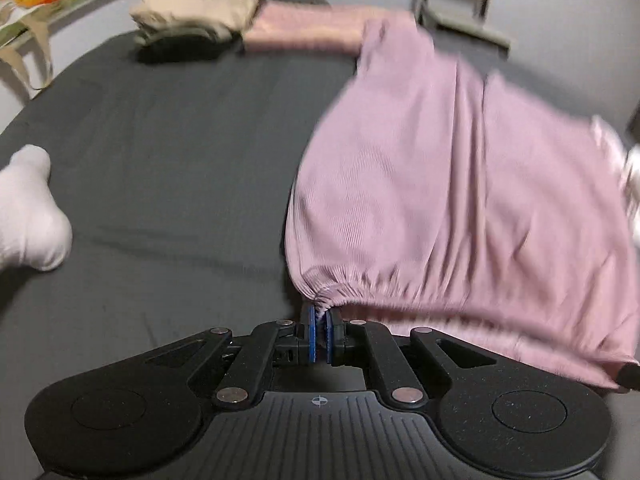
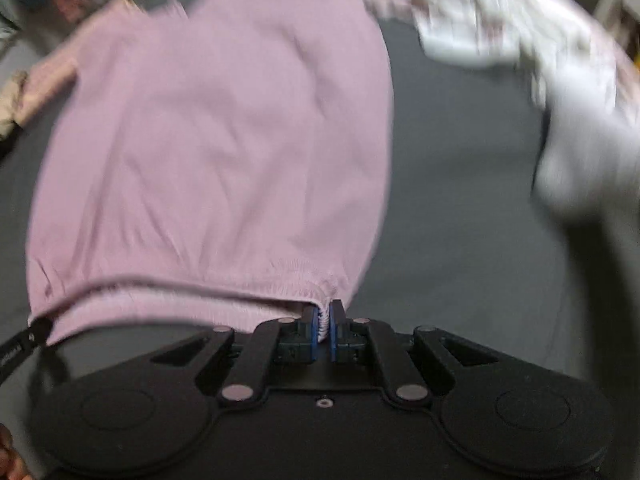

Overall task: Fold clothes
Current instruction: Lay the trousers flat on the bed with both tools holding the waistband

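Left wrist view is showing a dark grey sheet [image 1: 168, 152] filling most of the frame as the surface under everything, and in the right wrist view the same sheet [image 2: 460, 200] is running down the right of centre. Across the right half of the left wrist frame a mauve ribbed garment [image 1: 460, 184] is hanging stretched out and blurred; in the right wrist view that garment [image 2: 216, 144] is taking up the left and centre of the picture, its gathered elastic band running along the lower edge. At the right edge of the right wrist frame a pale printed cloth [image 2: 520, 28] is lying in a blurred heap, too smeared to tell what it is. At the top centre of the left wrist frame a folded pink piece [image 1: 304, 28] is lying on the sheet, just beside a folded beige stack [image 1: 192, 16] at its left. A white sock [image 1: 28, 208] is sitting at the left edge. At the bottom centre, the left gripper [image 1: 321, 334] is pinching one corner of the gathered band tight between its blue pads, and the right gripper [image 2: 325, 330] is pinching the opposite corner in the same way, jaws nearly closed on the fabric.
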Demonstrator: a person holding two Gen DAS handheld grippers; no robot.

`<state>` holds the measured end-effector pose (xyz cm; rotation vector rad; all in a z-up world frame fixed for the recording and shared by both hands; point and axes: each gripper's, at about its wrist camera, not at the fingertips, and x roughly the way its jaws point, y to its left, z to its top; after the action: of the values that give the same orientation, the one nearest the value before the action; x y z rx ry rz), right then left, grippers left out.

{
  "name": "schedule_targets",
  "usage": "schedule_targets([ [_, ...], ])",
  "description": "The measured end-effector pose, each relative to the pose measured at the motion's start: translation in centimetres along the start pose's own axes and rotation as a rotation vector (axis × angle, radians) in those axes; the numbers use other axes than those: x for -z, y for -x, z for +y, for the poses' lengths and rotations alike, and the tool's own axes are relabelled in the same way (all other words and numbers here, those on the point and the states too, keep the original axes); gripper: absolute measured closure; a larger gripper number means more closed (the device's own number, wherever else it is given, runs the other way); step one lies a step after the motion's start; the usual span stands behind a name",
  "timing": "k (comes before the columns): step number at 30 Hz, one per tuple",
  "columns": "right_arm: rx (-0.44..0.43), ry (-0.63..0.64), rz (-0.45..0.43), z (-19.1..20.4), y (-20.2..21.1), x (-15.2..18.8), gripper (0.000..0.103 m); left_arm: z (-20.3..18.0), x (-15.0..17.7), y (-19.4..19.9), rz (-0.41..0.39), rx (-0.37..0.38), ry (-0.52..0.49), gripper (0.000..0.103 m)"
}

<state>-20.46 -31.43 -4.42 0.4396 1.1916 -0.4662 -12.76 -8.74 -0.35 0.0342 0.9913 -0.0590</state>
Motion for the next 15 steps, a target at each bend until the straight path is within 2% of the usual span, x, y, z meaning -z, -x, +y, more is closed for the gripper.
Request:
schedule_targets([
  [3,0.036,0.129,-0.025,1.7,0.9,1.3,0.097,-1.6,1.2,0.0,-0.025,-0.043,-0.128,0.099],
  [5,0.026,0.145,0.0,1.8,1.3,1.9,0.097,-2.1,1.4,0.5,-0.032,-0.051,-0.197,0.099],
  [12,-0.008,0.154,0.089,0.2,2.1,2.9,0.097,-0.7,0.9,2.1,0.026,-0.028,-0.212,0.099],
  [15,-0.038,0.139,0.119,-0.5,2.6,2.7,0.097,-0.7,1.6,2.9,0.046,-0.023,-0.285,0.099],
])
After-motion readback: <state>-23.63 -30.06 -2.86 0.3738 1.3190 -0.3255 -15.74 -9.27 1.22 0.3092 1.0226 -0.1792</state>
